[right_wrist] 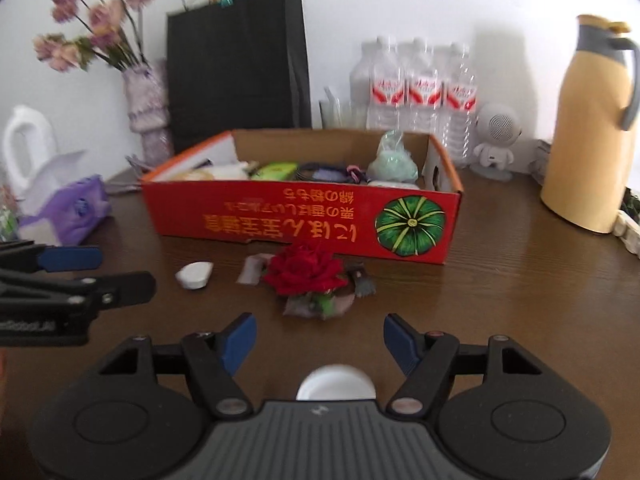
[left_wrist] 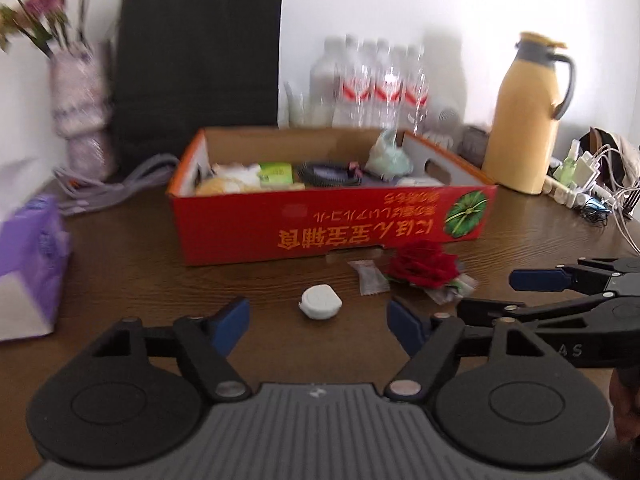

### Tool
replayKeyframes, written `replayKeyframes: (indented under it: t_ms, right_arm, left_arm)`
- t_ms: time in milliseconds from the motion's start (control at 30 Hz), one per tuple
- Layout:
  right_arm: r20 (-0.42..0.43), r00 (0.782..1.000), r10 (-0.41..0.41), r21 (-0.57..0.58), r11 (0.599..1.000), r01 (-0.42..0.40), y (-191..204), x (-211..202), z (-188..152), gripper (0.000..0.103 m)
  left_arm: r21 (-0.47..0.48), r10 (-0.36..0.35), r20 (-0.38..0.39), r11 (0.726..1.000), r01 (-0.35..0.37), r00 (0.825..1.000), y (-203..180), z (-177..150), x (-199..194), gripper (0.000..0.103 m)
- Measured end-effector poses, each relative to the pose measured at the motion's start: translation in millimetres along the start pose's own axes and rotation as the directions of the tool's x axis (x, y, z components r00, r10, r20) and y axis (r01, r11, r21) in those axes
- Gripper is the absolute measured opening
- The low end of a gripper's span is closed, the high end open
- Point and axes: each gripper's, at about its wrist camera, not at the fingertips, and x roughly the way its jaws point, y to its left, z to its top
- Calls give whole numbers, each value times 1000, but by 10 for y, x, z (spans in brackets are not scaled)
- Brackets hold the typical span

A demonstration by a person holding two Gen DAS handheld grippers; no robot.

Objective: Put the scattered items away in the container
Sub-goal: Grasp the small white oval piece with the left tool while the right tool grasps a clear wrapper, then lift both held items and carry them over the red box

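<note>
A red cardboard box [left_wrist: 332, 228] [right_wrist: 304, 220] stands on the brown table and holds several items. In front of it lie a red rose [left_wrist: 424, 266] [right_wrist: 306, 272], a clear candy wrapper [left_wrist: 370, 276] [right_wrist: 250, 270] and a small white case [left_wrist: 320, 302] [right_wrist: 195, 275]. My left gripper [left_wrist: 318, 322] is open and empty just short of the white case. My right gripper [right_wrist: 320, 338] is open and empty just short of the rose; it also shows in the left wrist view [left_wrist: 512, 292]. A round white object [right_wrist: 336, 382] lies under the right gripper's base.
A purple tissue pack [left_wrist: 28, 264] [right_wrist: 74, 208] lies at the left. A vase of flowers [right_wrist: 144, 104], a black bag [right_wrist: 236, 64], water bottles [right_wrist: 420, 88], a small white speaker [right_wrist: 496, 140] and a yellow jug [right_wrist: 588, 128] stand behind. Chargers and cables [left_wrist: 592, 184] lie at the right.
</note>
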Motion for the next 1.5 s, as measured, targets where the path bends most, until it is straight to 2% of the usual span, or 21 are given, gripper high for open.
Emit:
replayKeyframes:
  t_ms: [33, 133, 200, 267, 333, 367, 433, 467, 500, 600, 700, 800, 900, 1000, 1100, 1200, 1367, 1500]
  right_arm:
    - [-3, 1000, 4, -6, 1000, -4, 13, 70, 30, 69]
    - [-6, 999, 31, -15, 999, -31, 40, 211, 81, 64]
    - [-26, 1000, 18, -45, 999, -19, 58, 285, 92, 38]
    - [-35, 999, 17, -45, 999, -18, 45, 318, 74, 26]
    - [-34, 999, 24, -31, 999, -25, 14, 305, 63, 26]
    - [-32, 999, 23, -34, 999, -24, 11, 300, 58, 25]
    - [-28, 999, 21, -32, 999, -22, 2, 295, 50, 22]
    - [-27, 999, 22, -30, 999, -22, -3, 291, 48, 16]
    - [-25, 999, 26, -22, 999, -26, -13, 287, 45, 13]
    - [-19, 1000, 22, -26, 999, -23, -19, 230, 29, 12]
    - [10, 1000, 13, -26, 1000, -13, -22, 78, 8, 12]
    - [55, 998, -17, -31, 999, 18, -30, -204, -41, 12]
    - [117, 993, -8, 12, 1000, 6, -98, -548, -120, 12]
    - [187, 982, 1, 23, 1000, -5, -97, -882, -217, 12]
    - [301, 954, 9, -13, 1000, -5, 4, -1195, -375, 12]
    - [371, 929, 6, -17, 1000, 0, 96, -1450, -522, 12]
    - [463, 886, -3, 10, 1000, -2, 242, -1859, -845, 12]
    - [509, 860, -18, 62, 998, -17, 297, -2148, -1131, 12]
  left_arm:
    - [-9, -1, -14, 1000, 1, 1000, 15, 20, 82, 67]
    - [-25, -25, -30, 999, 24, 999, 37, 54, 248, 59]
    - [-26, -33, -21, 999, 33, 999, 29, 49, 298, 56]
    - [-26, -33, -28, 999, 32, 999, 21, 40, 350, 43]
    - [-32, -38, -49, 999, 37, 998, 23, 17, 396, 37]
    - [-29, -32, -45, 999, 30, 998, 22, 5, 400, 30]
    - [-19, -22, -39, 1000, 22, 999, 7, -3, 391, 30]
    - [-19, -25, -38, 1000, 25, 999, 6, -9, 384, 30]
    - [-17, -25, -37, 1000, 24, 999, 2, -14, 374, 30]
    - [-9, -13, -22, 1000, 13, 1000, -22, -30, 300, 29]
    - [-42, -8, 1, 999, 8, 1000, -50, -48, 124, 29]
    - [-89, -5, 38, 996, 8, 999, -126, -129, -166, 29]
    - [-95, 38, 111, 995, -27, 993, -277, -263, -517, 30]
    - [-113, 90, 178, 991, -70, 980, -456, -386, -821, 30]
    - [-92, 78, 229, 994, -58, 970, -627, -497, -1091, 30]
    - [-82, 78, 292, 995, -57, 953, -757, -626, -1379, 30]
    - [-87, 103, 417, 994, -73, 903, -897, -942, -1894, 30]
    - [-94, 128, 514, 991, -92, 848, -986, -1191, -2268, 30]
